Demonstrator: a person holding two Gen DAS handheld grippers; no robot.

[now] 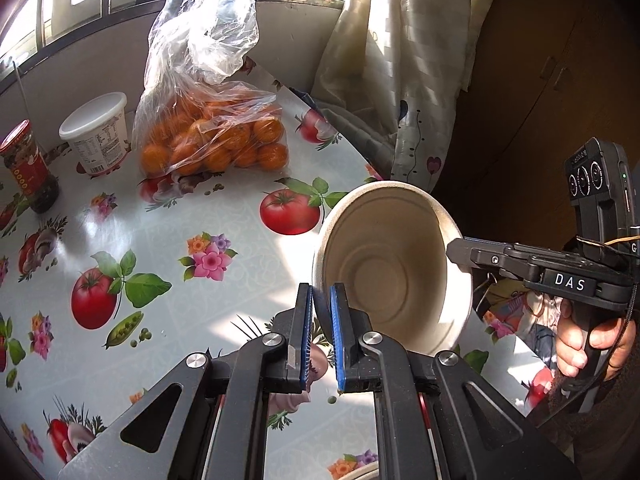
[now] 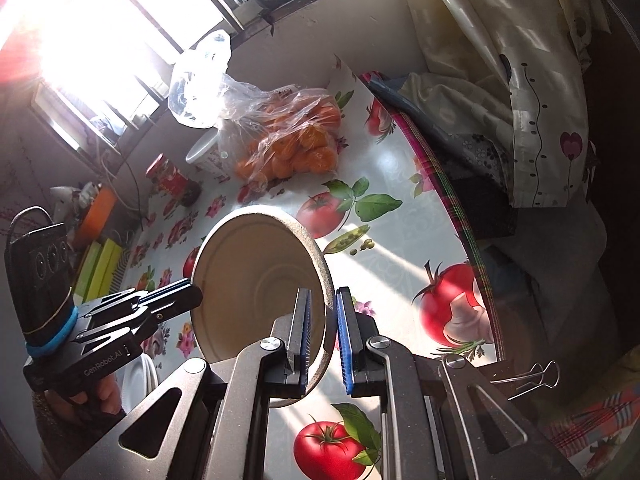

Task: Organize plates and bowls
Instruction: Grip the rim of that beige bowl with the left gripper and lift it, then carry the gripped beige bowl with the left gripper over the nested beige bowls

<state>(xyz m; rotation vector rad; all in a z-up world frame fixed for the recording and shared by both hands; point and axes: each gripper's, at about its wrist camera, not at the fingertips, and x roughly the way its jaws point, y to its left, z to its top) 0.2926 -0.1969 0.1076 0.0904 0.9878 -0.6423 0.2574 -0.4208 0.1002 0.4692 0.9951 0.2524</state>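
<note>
A cream bowl (image 1: 384, 264) is held tilted above the table, its inside facing the cameras. My left gripper (image 1: 321, 300) is shut on the bowl's left rim. My right gripper (image 2: 323, 304) is shut on the opposite rim of the same bowl (image 2: 256, 280). The right gripper also shows in the left wrist view (image 1: 460, 252) at the bowl's right side, and the left gripper shows in the right wrist view (image 2: 192, 294) at the bowl's left side. A stack of white plates (image 2: 138, 380) peeks out below the left gripper.
The table (image 1: 160, 240) has a glossy cloth printed with tomatoes and flowers. A plastic bag of oranges (image 1: 216, 136), a white tub (image 1: 98, 132) and a red jar (image 1: 28, 164) stand at the back. A curtain (image 1: 400, 60) hangs at the table's right edge.
</note>
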